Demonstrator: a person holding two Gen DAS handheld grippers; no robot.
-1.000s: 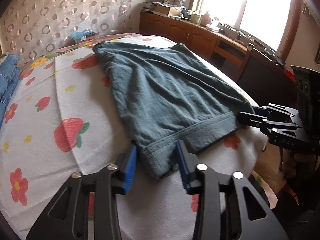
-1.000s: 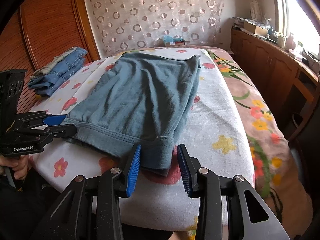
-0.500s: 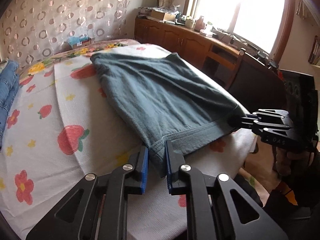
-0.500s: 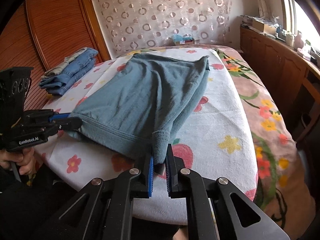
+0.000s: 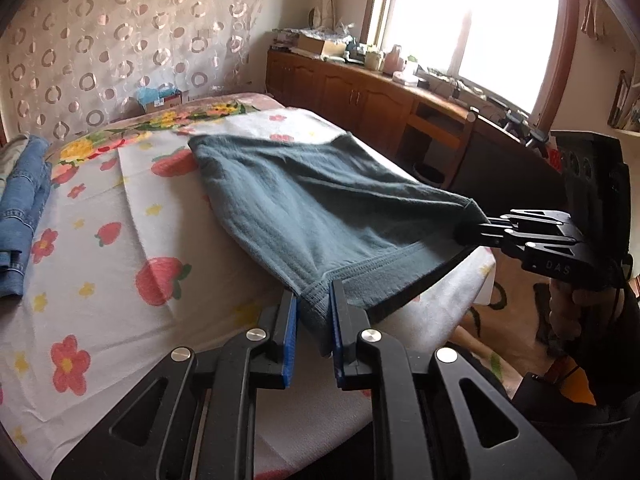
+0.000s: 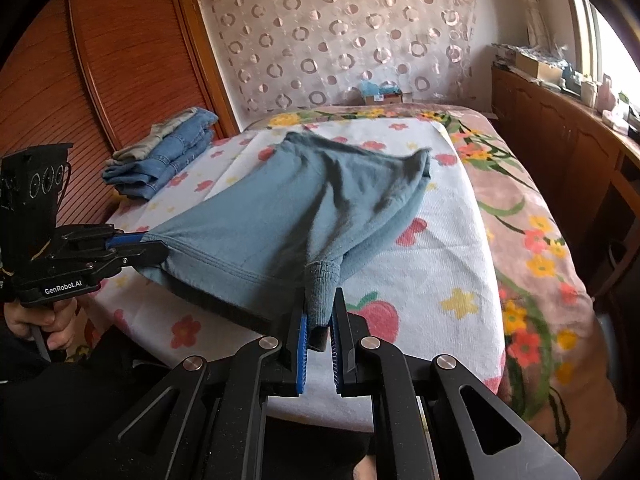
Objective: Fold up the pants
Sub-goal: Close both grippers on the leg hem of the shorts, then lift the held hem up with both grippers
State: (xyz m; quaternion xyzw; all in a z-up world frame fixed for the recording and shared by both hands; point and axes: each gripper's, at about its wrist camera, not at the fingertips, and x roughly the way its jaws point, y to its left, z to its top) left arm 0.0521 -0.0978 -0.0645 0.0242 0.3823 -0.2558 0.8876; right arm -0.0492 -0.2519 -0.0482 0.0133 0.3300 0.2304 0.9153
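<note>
Pants (image 5: 320, 208), soft teal knit, ribbed hem

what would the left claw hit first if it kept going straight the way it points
Probably the teal fabric pants it already grips at the hem corner; the left claw points down along them toward the strawberry-print bed cover. Depth is unclear.

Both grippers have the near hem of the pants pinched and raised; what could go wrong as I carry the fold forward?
The left gripper and right gripper each pinch only a hem corner of the pants; the cloth may slip out. The hem sags between them, so the fold may land uneven. The far end could drag and bunch on the towel.
</note>
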